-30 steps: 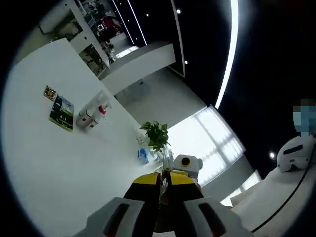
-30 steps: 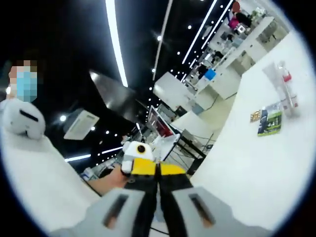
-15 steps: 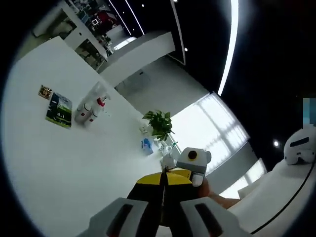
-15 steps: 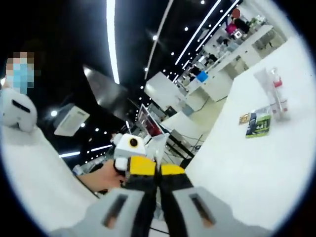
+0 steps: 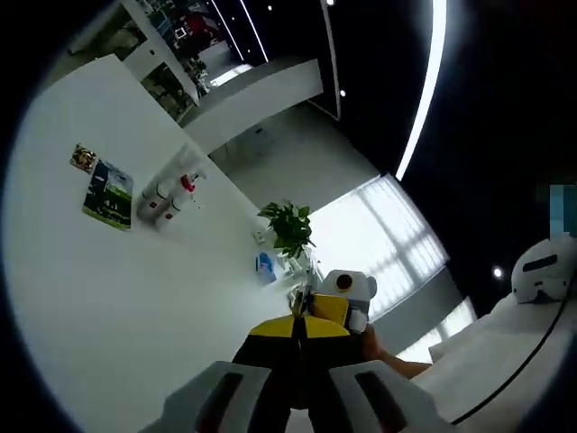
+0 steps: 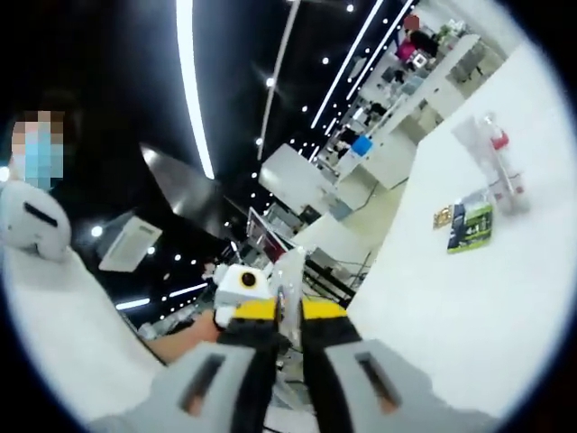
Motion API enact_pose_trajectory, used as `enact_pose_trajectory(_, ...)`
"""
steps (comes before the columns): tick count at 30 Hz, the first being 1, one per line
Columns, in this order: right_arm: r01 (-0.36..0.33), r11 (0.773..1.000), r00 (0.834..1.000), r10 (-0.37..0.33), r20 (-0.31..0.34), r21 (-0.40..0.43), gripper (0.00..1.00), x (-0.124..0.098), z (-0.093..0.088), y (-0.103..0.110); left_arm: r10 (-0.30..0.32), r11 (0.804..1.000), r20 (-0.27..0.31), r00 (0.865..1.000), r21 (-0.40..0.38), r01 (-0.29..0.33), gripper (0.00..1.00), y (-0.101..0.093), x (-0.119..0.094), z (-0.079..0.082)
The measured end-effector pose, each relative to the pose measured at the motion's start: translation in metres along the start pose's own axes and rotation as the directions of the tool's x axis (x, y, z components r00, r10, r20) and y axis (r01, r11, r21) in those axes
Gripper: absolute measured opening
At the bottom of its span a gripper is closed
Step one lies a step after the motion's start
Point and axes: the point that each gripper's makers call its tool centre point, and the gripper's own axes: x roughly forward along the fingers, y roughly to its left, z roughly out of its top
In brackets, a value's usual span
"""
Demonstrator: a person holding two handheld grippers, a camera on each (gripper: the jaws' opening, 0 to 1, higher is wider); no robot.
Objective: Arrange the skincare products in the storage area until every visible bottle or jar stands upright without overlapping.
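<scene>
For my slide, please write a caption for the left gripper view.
Left gripper, jaws together, above a white table with distant bottles, a potted plant beyond.

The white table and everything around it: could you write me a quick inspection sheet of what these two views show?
Surface: white table, mostly bare.
Job's things: a cluster of small bottles, one red-capped, far from both grippers; whether all stand upright cannot be told.
Clutter: green leaflet and a small card beside the bottles; potted plant; small blue item.
Grippers: left gripper shut, holding nothing; right gripper slightly apart, holding nothing.
Cables: nothing seen.
Surroundings: dark ceiling with strip lights, bright window, distant shelving.
</scene>
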Motion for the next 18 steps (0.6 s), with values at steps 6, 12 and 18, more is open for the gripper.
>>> enact_pose_trajectory(6,0.097,0.995,0.995,-0.097,0.010,-0.003,0.22,-0.008,0.008,-0.026,0.052,0.997,0.009,0.999,-0.057,-0.051,0.00,0.036,-0.014,0.026)
enact_pose_trajectory(12,0.183,0.983,0.983,-0.184,-0.024,-0.017,0.25,-0.015,0.009,-0.047,0.135,0.983,0.008,0.991,-0.124,-0.133,0.00,0.095,-0.024,0.065)
enact_pose_trajectory(18,0.255,0.967,0.965,-0.255,-0.056,-0.008,0.25,-0.027,0.002,-0.060,0.194,0.969,-0.024,0.981,-0.148,-0.195,0.00,0.147,-0.023,0.111)
